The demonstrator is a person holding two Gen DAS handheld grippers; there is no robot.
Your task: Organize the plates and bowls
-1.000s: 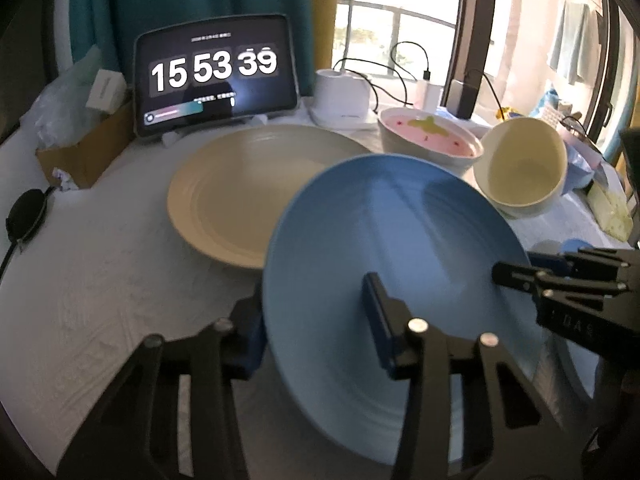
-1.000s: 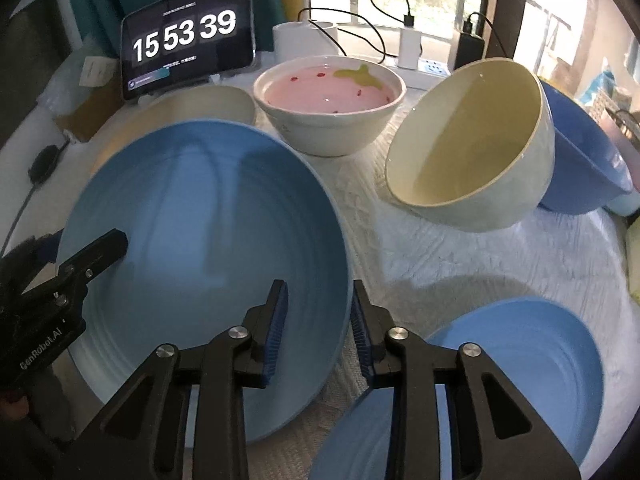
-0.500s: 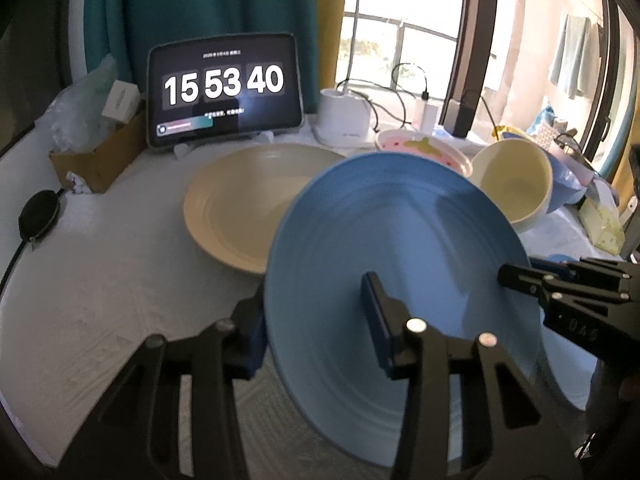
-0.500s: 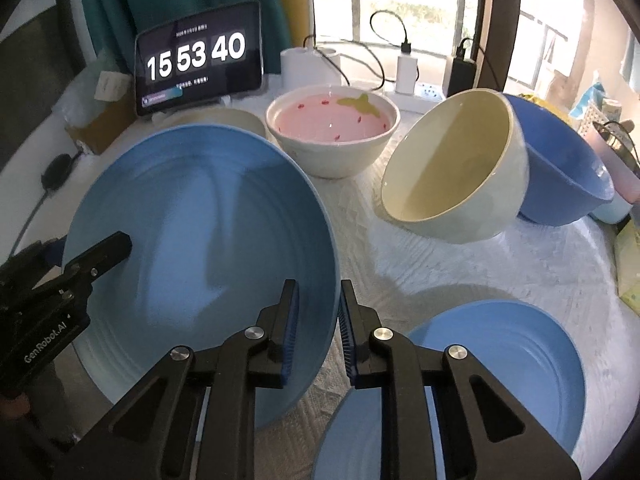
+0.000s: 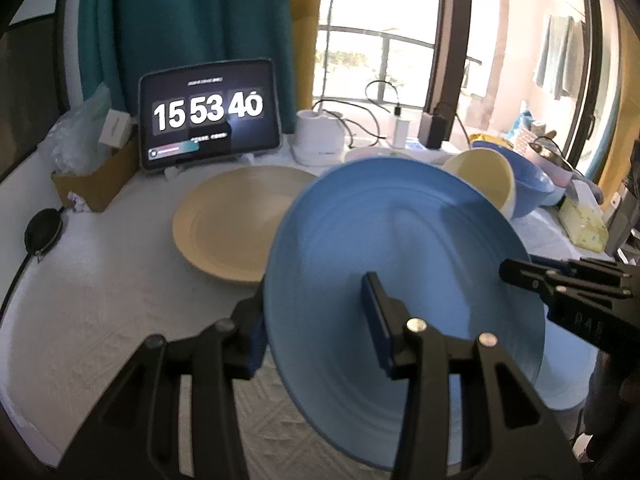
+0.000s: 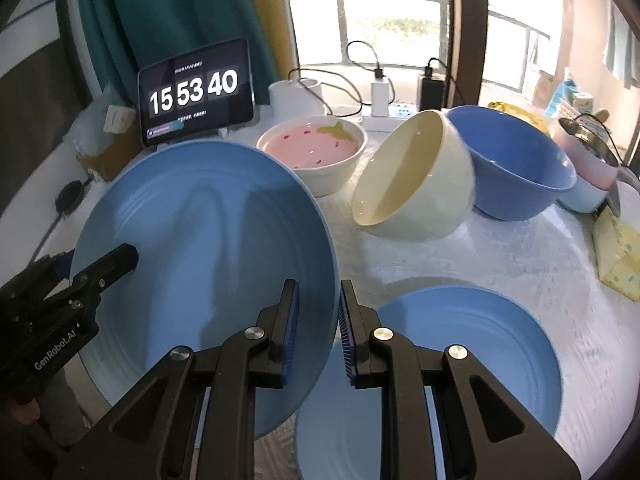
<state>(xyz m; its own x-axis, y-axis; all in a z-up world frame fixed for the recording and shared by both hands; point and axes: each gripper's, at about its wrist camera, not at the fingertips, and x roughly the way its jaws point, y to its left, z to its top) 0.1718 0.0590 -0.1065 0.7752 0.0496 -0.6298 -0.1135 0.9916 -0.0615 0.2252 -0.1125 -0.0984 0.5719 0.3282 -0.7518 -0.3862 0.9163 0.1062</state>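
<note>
Sunlight is pouring through the window behind a white textured tablecloth (image 6: 500, 264) where crockery is crowding around a tablet clock (image 5: 210, 118). Held up and tilted above the cloth, a large pale-blue ribbed round plate (image 5: 400, 248) is being carried by both tools at once. The left gripper (image 5: 316, 328) is straddling the plate's near-left rim, one pad on the face and one behind, clamped on it. The right gripper (image 6: 318, 330) is pinching the opposite rim between its blue pads, also clamped.

A second blue ribbed plate (image 6: 472, 360) is lying flat on the cloth just beside and below the lifted one. A cream round plate (image 5: 240, 220) is resting further back on the left; a pink-lined white bowl (image 6: 316, 148), a tipped cream bowl (image 6: 416, 184) and a deep blue bowl (image 6: 520, 160) are sitting behind.

The lifted plate is looking stiff, smooth and probably light plastic or melamine, though it could be ceramic and breakable. Its glossy rim is likely slippery, so taking it at opposite edges, well over the lip, seems the safest hold.

Compared with a second ago, the plate is riding higher and more upright, hiding most of the pink bowl in the left view, the right jaws are standing narrower, and the clock is reading one second later.
</note>
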